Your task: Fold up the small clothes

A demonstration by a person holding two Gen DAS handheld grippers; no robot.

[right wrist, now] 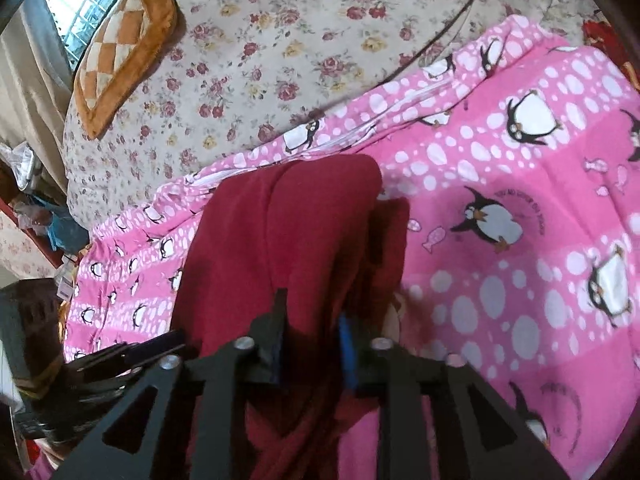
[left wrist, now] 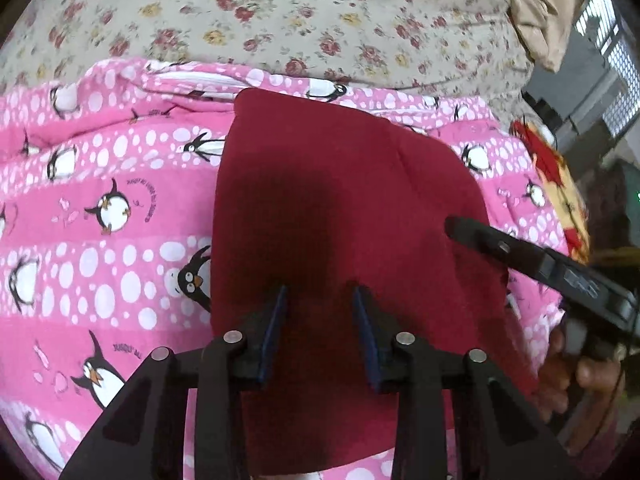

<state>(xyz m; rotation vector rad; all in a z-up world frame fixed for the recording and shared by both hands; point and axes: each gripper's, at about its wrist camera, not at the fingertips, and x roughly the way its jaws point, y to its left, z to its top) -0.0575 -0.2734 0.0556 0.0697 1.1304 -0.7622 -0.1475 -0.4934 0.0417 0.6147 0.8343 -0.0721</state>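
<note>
The pink penguin blanket (left wrist: 100, 208) spreads across the bed, floral sheet (left wrist: 260, 12) beyond it. On it lies the dark red garment (left wrist: 340, 200). The left gripper (left wrist: 320, 300) hovers over its near part, fingers parted and holding nothing. Farther right, the right gripper (right wrist: 314, 312) is clamped on a raised fold of that cloth.

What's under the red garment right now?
The red garment lies on the pink penguin blanket, which shows on both sides of it. Beyond that is the floral sheet. Whatever sits directly beneath the garment is covered.
</note>
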